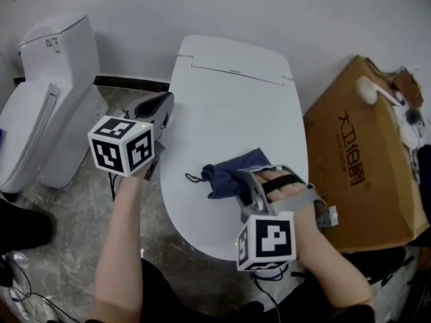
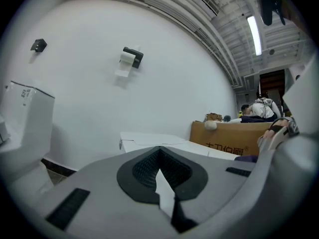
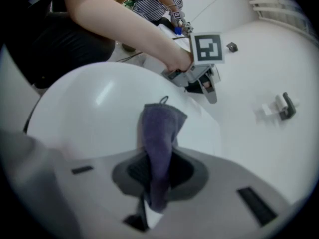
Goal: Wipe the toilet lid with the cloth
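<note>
Here, our right gripper has the cloth down on the near half of the lid.

Our right gripper (image 1: 244, 182) is clamped on one end of the blue cloth (image 1: 226, 171). The cloth trails out from the jaws toward the lid's left side, lying flat and crumpled on the white toilet lid (image 1: 232, 106). The lid's long axis runs away from us, so we judge most of the unwiped surface lies ahead of the cloth, and the stroke should push forward from here. Our left gripper (image 1: 161, 110) hangs just off the lid's left edge with its jaws together on nothing. That makes the right gripper the nearer one, and the one to do the wiping.
</note>
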Demonstrator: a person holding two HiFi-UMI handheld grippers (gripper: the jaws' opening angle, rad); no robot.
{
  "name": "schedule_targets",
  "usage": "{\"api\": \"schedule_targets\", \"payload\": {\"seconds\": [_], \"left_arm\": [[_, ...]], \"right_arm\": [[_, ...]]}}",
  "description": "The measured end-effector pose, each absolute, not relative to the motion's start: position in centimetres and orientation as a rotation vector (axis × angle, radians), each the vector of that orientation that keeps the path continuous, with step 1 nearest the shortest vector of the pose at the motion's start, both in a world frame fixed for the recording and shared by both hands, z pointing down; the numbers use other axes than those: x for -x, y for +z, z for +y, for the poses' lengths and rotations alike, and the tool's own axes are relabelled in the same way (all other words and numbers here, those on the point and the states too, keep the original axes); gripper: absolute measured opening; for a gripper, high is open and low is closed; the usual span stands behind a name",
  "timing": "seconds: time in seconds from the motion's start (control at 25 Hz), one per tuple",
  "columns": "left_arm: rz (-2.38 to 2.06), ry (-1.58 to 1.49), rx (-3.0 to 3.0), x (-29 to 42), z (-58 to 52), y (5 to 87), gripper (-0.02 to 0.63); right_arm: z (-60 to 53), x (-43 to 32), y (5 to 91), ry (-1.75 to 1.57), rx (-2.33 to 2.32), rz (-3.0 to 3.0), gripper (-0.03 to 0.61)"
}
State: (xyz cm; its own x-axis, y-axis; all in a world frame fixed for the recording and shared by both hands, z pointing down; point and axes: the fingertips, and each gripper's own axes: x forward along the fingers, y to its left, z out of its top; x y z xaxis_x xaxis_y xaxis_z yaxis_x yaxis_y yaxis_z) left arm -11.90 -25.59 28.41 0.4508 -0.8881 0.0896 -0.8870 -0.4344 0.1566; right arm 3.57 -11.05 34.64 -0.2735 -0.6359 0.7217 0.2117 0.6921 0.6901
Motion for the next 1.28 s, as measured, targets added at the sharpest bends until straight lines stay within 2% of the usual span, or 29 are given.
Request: {"api": "schedule_targets", "payload": {"seconds": [0.88, 1.28], "left_arm": [[-1.564, -0.021, -2.506, 12.1, -26.5, 29.2, 0.012], [-1.581, -0.036, -2.486, 13.8, -25.9, 29.1, 0.012]], "right_arm": [[-3.2, -4.6, 35.0, -0.794, -0.274, -1.708, 0.065], [-12.9, -2.5, 29.3, -0.873, -0.487, -1.767, 0.066]]}}
